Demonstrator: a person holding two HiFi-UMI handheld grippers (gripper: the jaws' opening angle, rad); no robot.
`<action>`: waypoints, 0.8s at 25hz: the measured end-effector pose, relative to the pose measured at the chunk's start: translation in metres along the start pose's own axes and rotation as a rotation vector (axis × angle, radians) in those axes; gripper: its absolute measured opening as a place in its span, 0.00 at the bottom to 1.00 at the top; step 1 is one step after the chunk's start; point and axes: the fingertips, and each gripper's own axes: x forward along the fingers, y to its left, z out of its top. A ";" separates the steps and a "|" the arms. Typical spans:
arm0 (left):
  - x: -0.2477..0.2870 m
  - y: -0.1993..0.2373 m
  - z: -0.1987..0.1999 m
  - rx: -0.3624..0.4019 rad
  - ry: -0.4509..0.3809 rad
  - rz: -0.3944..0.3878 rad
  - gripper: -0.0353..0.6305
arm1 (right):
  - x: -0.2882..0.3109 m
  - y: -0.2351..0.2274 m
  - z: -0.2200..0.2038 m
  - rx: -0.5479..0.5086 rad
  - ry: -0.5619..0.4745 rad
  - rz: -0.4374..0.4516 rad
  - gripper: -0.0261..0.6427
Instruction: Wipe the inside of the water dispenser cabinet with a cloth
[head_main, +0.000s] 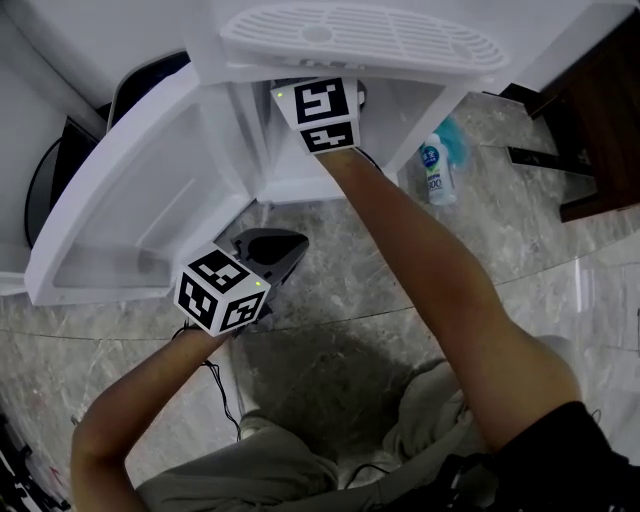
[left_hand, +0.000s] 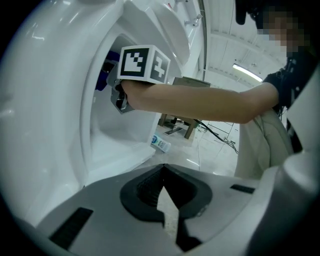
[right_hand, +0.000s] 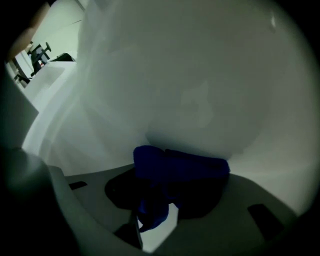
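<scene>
The blue cloth (right_hand: 176, 167) is bunched between the fingers of the right gripper (right_hand: 161, 205), which clamp it. It sits low in the centre of the right gripper view, close against the white inner wall of the water dispenser cabinet (right_hand: 200, 75), apparently mid-wipe. In the head view the right arm reaches into the cabinet at upper centre, under the drip tray (head_main: 360, 35). The open door (head_main: 130, 220) lies toward the left of the frame, giving access. Just below it hangs the left gripper (head_main: 272, 255), idle, its fingers closed on nothing. A bottle (head_main: 433, 172) is on the floor (head_main: 400, 280) at right.
</scene>
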 end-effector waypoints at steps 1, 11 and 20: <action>0.002 0.002 0.000 -0.006 0.000 0.001 0.06 | -0.006 0.003 0.002 0.013 -0.008 -0.005 0.28; 0.021 -0.022 0.010 0.086 0.013 -0.054 0.06 | 0.006 -0.003 0.000 0.024 -0.025 0.016 0.28; 0.005 -0.009 0.001 0.023 0.008 -0.003 0.06 | 0.000 0.003 -0.004 -0.038 0.024 0.080 0.27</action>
